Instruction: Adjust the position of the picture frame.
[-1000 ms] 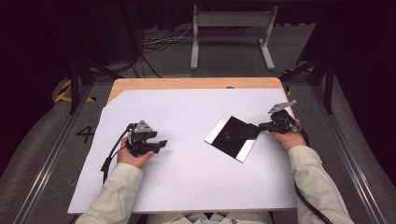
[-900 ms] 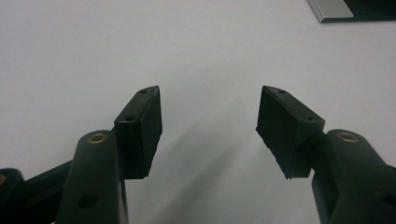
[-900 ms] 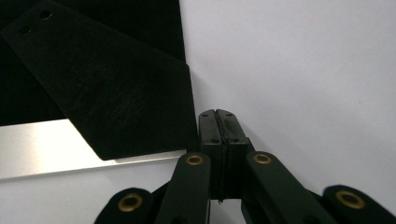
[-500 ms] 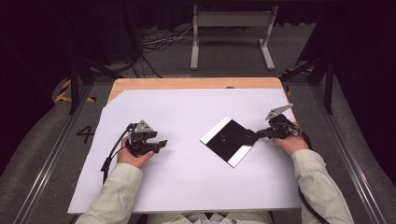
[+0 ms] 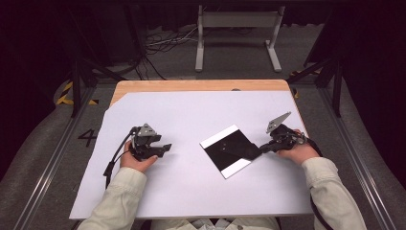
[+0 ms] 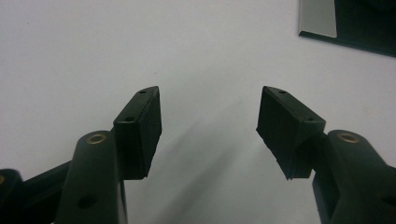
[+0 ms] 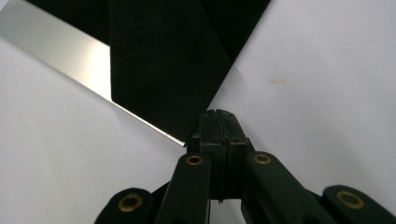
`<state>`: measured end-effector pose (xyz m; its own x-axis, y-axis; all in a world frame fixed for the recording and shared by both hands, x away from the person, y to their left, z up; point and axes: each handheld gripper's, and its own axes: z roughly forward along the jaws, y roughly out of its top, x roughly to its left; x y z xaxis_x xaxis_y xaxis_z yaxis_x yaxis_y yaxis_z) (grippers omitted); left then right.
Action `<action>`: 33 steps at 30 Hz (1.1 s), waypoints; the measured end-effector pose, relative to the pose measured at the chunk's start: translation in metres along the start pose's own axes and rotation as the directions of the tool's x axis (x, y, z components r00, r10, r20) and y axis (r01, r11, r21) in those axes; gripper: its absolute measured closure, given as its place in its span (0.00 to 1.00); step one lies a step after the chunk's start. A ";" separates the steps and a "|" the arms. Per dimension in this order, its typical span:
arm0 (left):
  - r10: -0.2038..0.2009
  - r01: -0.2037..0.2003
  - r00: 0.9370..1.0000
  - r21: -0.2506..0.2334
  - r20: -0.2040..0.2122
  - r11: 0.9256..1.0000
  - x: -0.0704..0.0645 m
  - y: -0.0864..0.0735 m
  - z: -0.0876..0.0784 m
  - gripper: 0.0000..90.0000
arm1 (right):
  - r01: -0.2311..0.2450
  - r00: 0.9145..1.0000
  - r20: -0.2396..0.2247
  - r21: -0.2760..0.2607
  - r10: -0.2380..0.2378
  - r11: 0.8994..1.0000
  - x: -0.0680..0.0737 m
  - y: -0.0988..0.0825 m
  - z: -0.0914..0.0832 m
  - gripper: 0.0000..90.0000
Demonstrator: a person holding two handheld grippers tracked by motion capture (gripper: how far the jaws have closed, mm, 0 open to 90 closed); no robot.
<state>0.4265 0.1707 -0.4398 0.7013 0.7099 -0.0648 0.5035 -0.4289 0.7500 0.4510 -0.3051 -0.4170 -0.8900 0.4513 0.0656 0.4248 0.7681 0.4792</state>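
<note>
A flat black square panel with silver-white strips on two opposite edges lies on the white sheet, right of centre. A darker black strip runs from the panel's middle to its right corner. My right gripper is shut on the end of that strip at the corner; in the right gripper view its pads meet with only a thin seam between them. My left gripper rests on the sheet at the left, held in a hand, its jaws wide open with nothing between them. The panel's corner lies far ahead of it.
The white sheet covers a wooden table whose far edge is bare. A metal stand and cables lie on the floor behind. Rails run along both sides of the table. Both sleeves come in from the near edge.
My right gripper has moved toward the near side and a little left, and the black panel has shifted that way with it. The left hand and its gripper have stayed put.
</note>
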 end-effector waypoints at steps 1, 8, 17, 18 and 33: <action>-0.004 0.004 1.000 0.000 0.001 1.000 0.000 0.000 0.000 0.45 | 0.011 1.000 -0.009 0.009 -0.011 1.000 0.002 0.001 0.000 1.00; -0.001 0.001 1.000 0.001 0.000 1.000 0.000 0.000 0.000 0.45 | 0.074 0.996 -0.056 0.051 -0.071 0.996 0.016 0.007 0.003 1.00; -0.001 0.001 1.000 0.001 0.000 1.000 0.000 0.000 0.000 0.45 | 0.140 0.987 -0.095 0.070 -0.133 0.988 0.034 0.013 0.008 1.00; -0.001 0.001 1.000 0.001 0.000 1.000 0.000 0.000 0.000 0.45 | 0.144 0.986 -0.097 0.070 -0.137 0.987 0.037 0.013 0.008 1.00; 0.004 -0.004 1.000 0.007 -0.008 1.000 0.000 0.000 0.001 0.45 | 0.226 0.966 -0.143 0.065 -0.215 0.972 0.060 0.023 0.017 1.00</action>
<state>0.4270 0.1706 -0.4403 0.6992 0.7127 -0.0570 0.5044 -0.4352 0.7458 0.4100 -0.2528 -0.4172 -0.9748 0.2061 0.0854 0.2228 0.8780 0.4236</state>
